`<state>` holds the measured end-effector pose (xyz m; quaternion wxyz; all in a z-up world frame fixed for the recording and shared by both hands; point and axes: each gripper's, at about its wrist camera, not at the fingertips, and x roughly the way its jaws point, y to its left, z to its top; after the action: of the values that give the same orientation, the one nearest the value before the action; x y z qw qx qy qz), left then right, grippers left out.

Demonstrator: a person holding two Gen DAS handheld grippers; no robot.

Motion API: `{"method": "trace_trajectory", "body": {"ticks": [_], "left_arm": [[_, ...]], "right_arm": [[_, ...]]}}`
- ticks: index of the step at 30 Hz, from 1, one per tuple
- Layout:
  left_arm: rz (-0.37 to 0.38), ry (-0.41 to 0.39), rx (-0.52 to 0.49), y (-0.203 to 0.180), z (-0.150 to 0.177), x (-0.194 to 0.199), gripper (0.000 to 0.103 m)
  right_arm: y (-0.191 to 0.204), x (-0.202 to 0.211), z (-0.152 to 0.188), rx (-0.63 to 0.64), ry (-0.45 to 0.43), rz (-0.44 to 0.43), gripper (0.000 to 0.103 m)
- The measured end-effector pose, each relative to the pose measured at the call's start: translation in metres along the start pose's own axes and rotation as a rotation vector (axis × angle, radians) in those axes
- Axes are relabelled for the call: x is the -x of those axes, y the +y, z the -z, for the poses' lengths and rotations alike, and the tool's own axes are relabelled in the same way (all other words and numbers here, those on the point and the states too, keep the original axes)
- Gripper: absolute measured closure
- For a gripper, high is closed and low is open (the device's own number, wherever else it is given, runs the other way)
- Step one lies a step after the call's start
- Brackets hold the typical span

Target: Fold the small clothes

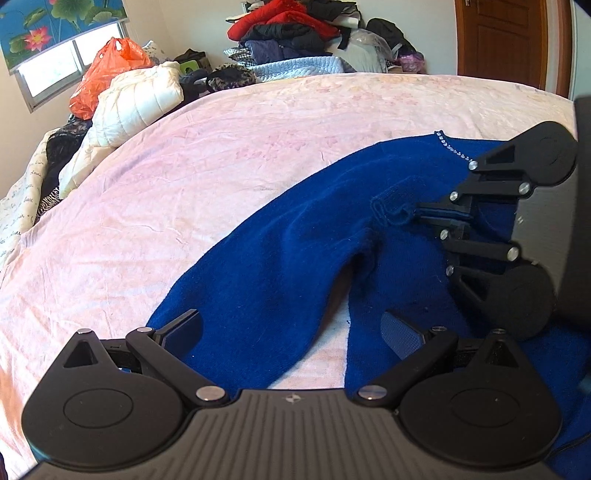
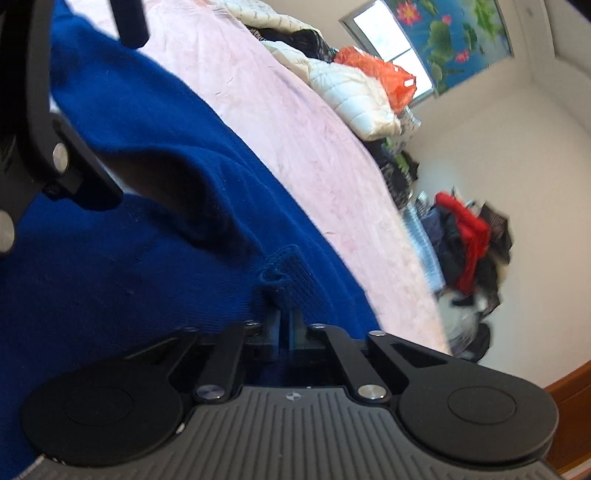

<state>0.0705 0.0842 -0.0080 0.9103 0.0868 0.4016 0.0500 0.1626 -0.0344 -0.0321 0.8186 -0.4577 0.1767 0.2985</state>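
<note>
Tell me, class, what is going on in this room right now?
A person with a handheld gripper in each hand is folding a blue knitted garment spread on a bed with a pink cover. The right gripper is shut on a ribbed edge of the garment, pinching a small bunch of it. The left gripper is open, its fingers standing wide above the cloth and holding nothing. Piles of other clothes and an orange bag lie along the far side.

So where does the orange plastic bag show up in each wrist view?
Left wrist view: the orange plastic bag sits upper left, under the window.
Right wrist view: the bag sits upper right of centre, below the window.
Shared landmark: the white quilted jacket right beside it.
</note>
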Motion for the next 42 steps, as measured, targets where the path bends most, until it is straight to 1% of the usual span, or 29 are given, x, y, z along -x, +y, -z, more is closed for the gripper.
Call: {"method": "trace_trajectory", "body": {"ticks": [2, 4, 5, 8, 9, 10, 12, 13, 14, 15, 16, 17, 18, 19, 20, 21, 22, 23, 24, 25, 26, 27, 29, 31, 33, 36, 37, 39, 42], "left_arm": [[-0.003, 0.007, 0.011, 0.003, 0.0, -0.002, 0.0], [-0.003, 0.015, 0.024, 0.005, -0.001, -0.004, 0.0], [-0.002, 0.016, 0.027, 0.006, -0.001, -0.004, 0.0], [-0.004, 0.006, 0.024, 0.007, -0.001, -0.001, 0.0], [-0.005, 0.004, 0.021, 0.006, -0.002, -0.001, 0.0], [-0.005, 0.006, 0.02, 0.005, -0.002, -0.001, 0.0], [-0.004, 0.011, 0.023, 0.005, -0.002, -0.002, 0.0], [-0.003, 0.011, 0.026, 0.005, -0.002, -0.002, 0.0], [-0.003, 0.011, 0.026, 0.005, -0.001, -0.002, 0.0], [-0.002, 0.011, 0.026, 0.005, -0.001, -0.002, 0.0], [-0.002, 0.013, 0.024, 0.004, -0.001, -0.001, 0.0], [0.0, 0.014, 0.022, 0.004, 0.0, -0.001, 0.0], [0.001, 0.014, 0.018, 0.005, 0.0, 0.0, 0.0], [-0.001, 0.011, 0.015, 0.006, 0.001, 0.001, 0.0], [-0.007, 0.007, 0.013, 0.007, 0.001, 0.002, 0.0], [-0.013, 0.003, 0.014, 0.009, -0.001, 0.002, 0.0], [-0.018, 0.001, 0.018, 0.011, -0.001, 0.002, 0.0], [-0.021, 0.004, 0.024, 0.013, -0.001, 0.001, 0.0], [-0.019, 0.01, 0.032, 0.014, -0.002, -0.001, 0.0], [-0.014, 0.015, 0.04, 0.014, -0.002, -0.002, 0.0], [-0.009, 0.017, 0.045, 0.014, -0.001, -0.002, 0.0], [-0.003, 0.018, 0.044, 0.013, -0.001, -0.003, 0.0], [0.0, 0.015, 0.027, 0.01, 0.0, -0.002, 0.0], [-0.005, 0.011, 0.011, 0.007, 0.001, -0.002, 0.0], [-0.004, 0.018, 0.008, 0.005, 0.002, -0.003, 0.0], [-0.001, 0.031, 0.011, 0.006, 0.003, -0.006, 0.0], [-0.001, 0.032, 0.011, 0.006, 0.003, -0.006, 0.0], [0.0, 0.034, 0.01, 0.006, 0.004, -0.007, 0.0], [0.004, 0.041, 0.009, 0.005, 0.005, -0.008, 0.0]], "right_arm": [[-0.022, 0.004, -0.002, -0.154, -0.016, -0.036, 0.101], [-0.054, 0.013, -0.004, -0.351, -0.064, -0.042, 0.101], [-0.073, 0.019, -0.004, -0.454, -0.093, -0.023, 0.102], [-0.127, 0.046, 0.004, -0.783, -0.213, 0.114, 0.102], [-0.138, 0.056, 0.007, -0.862, -0.254, 0.141, 0.099], [-0.143, 0.062, 0.006, -0.893, -0.279, 0.145, 0.098], [-0.138, 0.059, -0.003, -0.84, -0.241, 0.104, 0.098], [-0.13, 0.052, -0.007, -0.819, -0.207, 0.053, 0.098], [-0.122, 0.043, -0.009, -0.824, -0.179, -0.023, 0.098], [-0.11, 0.031, -0.01, -0.845, -0.145, -0.147, 0.098], [-0.095, 0.021, -0.01, -0.868, -0.095, -0.269, 0.095], [-0.079, 0.011, -0.008, -0.897, -0.047, -0.364, 0.09], [-0.07, 0.007, -0.006, -0.908, -0.033, -0.418, 0.088], [-0.056, 0.015, -0.005, -0.919, -0.056, -0.447, 0.088], [-0.053, 0.026, 0.0, -0.939, -0.092, -0.443, 0.088], [-0.058, 0.036, 0.005, -0.966, -0.131, -0.402, 0.088], [-0.068, 0.048, 0.011, -0.986, -0.149, -0.322, 0.086], [-0.076, 0.055, 0.015, -0.994, -0.141, -0.211, 0.073], [-0.085, 0.061, 0.02, -0.992, -0.105, -0.077, 0.05], [-0.092, 0.062, 0.026, -0.986, -0.055, 0.015, 0.042], [-0.097, 0.06, 0.029, -0.968, -0.001, 0.066, 0.038], [-0.1, 0.057, 0.034, -0.934, 0.039, 0.083, 0.04], [-0.097, 0.049, 0.035, -0.872, 0.053, 0.073, 0.04], [-0.088, 0.04, 0.032, -0.821, 0.052, 0.05, 0.049], [-0.087, 0.025, 0.019, -0.767, 0.047, 0.035, 0.064], [-0.085, 0.006, 0.011, -0.753, 0.082, 0.034, 0.068], [-0.093, -0.012, 0.009, -0.767, 0.097, 0.026, 0.069], [-0.098, -0.032, 0.009, -0.78, 0.121, 0.009, 0.069], [-0.098, -0.045, 0.01, -0.754, 0.131, 0.029, 0.07]]}}
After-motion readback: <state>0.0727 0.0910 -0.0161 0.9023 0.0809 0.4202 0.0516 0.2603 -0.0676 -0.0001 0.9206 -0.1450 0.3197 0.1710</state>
